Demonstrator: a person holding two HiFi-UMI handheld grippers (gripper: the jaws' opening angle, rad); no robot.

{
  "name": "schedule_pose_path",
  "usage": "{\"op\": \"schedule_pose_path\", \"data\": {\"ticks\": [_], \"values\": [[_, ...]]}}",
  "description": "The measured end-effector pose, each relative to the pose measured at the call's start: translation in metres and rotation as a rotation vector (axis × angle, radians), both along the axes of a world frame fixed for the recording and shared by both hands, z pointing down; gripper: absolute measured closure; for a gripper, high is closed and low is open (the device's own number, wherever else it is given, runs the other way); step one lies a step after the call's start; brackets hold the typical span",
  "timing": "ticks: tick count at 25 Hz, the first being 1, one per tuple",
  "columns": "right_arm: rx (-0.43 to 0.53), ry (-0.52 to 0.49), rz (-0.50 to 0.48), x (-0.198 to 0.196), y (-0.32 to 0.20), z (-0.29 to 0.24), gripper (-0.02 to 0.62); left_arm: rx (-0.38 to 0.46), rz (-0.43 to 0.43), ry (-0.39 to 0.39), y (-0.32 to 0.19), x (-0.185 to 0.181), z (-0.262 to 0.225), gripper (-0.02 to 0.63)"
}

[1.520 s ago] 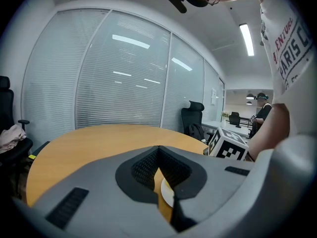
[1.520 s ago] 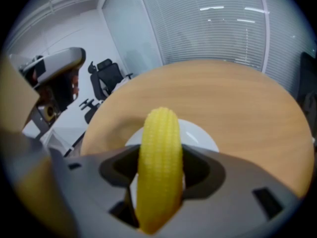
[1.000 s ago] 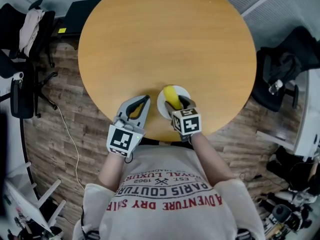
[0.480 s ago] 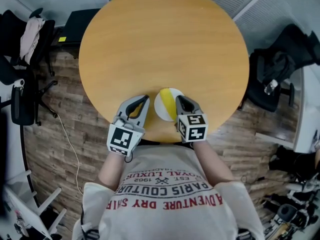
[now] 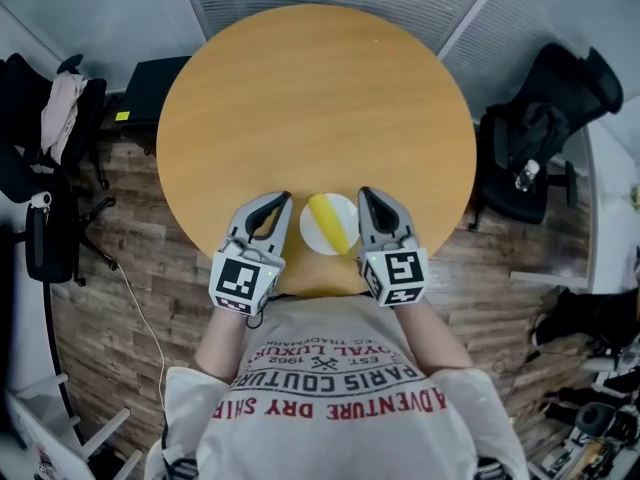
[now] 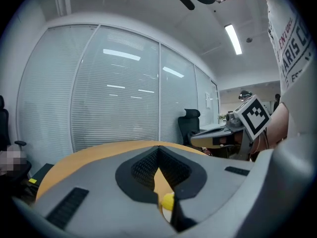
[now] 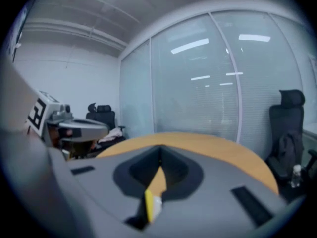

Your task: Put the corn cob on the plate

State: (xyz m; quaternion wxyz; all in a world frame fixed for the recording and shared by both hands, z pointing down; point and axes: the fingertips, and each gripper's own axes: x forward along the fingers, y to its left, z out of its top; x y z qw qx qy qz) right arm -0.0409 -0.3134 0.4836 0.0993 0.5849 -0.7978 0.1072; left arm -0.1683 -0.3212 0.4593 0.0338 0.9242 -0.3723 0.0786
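The head view shows the whole round surface (image 5: 300, 98). A white plate (image 5: 311, 231) sits near the edge closest to the person. The corn cob (image 5: 329, 221) lies on the plate, running diagonally across it. The left hand-held gripper (image 5: 280, 201) appears just beside the plate on 1 side, and the right hand-held gripper (image 5: 367, 196) just beside it on the other. Only this view shows the wooden floor (image 5: 140, 268) and the person's printed shirt (image 5: 340, 388).

The left gripper view shows what the head view does not: the left jaws are closed, tips together, with nothing gripped. A small piece of the yellow cob appears low in the gap beneath the tips. This view also shows the right hand-held gripper's marker cube (image 6: 255, 116), a glass wall with blinds (image 6: 119, 103) and a ceiling light (image 6: 234, 38).

The right gripper view settles the state of the right jaws: they have just been closing and meet at the tips with nothing between them. A sliver of cob and plate shows below the tips. This view shows from the side a black chair (image 7: 287, 128) with a bottle (image 7: 296, 174) low at its side. The head view shows both from above.
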Motion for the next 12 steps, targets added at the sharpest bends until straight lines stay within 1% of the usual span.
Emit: {"op": "schedule_pose_path", "data": {"ticks": [6,9,12], "values": [[0.147,-0.062,0.011,0.004,0.01,-0.048,0.568,0.069,-0.006,0.01,-0.002,-0.004,-0.029,0.574],[0.178,-0.077,0.003,0.005,0.016,-0.062,0.568,0.088,-0.011,0.025,0.0,-0.004,-0.043,0.574],[0.196,-0.069,-0.003,0.005,0.018,-0.07,0.568,0.117,-0.009,0.022,0.0,-0.003,-0.054,0.574]]}}
